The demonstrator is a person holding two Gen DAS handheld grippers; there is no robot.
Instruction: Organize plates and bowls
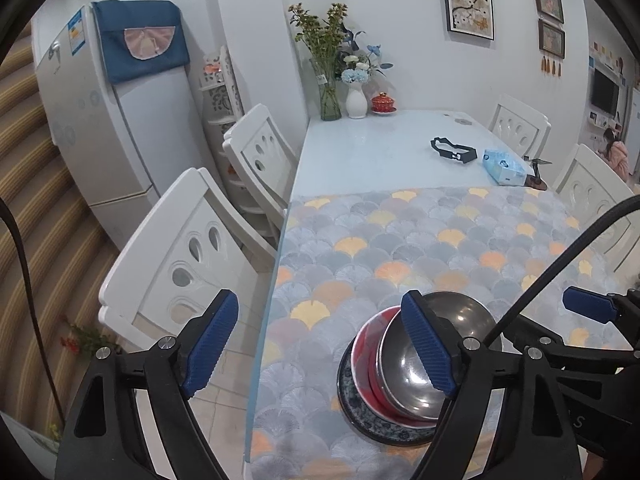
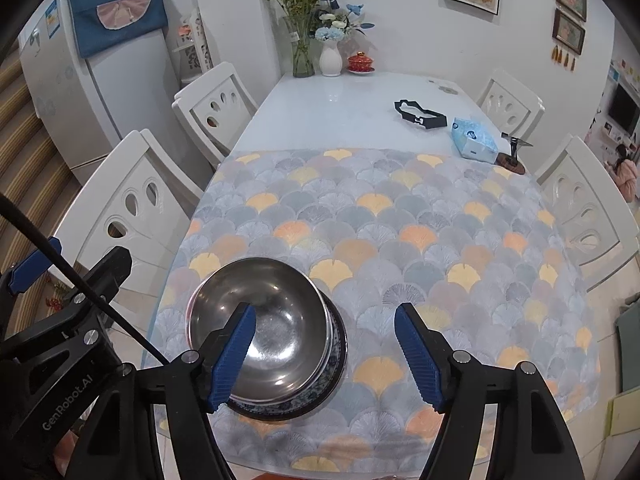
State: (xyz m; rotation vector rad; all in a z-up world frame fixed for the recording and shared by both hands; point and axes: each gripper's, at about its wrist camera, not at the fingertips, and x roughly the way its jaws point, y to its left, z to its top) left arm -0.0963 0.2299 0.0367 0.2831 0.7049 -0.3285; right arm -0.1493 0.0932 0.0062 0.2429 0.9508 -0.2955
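A steel bowl (image 1: 436,356) sits in a red bowl (image 1: 366,356), and both rest on a dark blue patterned plate (image 1: 360,404) near the table's front left edge. The stack shows in the right wrist view too: steel bowl (image 2: 272,316) on the plate (image 2: 288,408). My left gripper (image 1: 320,344) is open and empty, above the stack's left side, its right finger over the steel bowl. My right gripper (image 2: 324,354) is open and empty, just right of the stack, its left finger over the bowl's rim.
The table carries a patterned cloth (image 2: 400,240). Farther back lie a black strap (image 2: 420,114), a blue tissue pack (image 2: 474,140), vases with flowers (image 2: 330,56) and a red lidded cup (image 2: 361,62). White chairs (image 1: 192,248) line both sides. A fridge (image 1: 108,120) stands at left.
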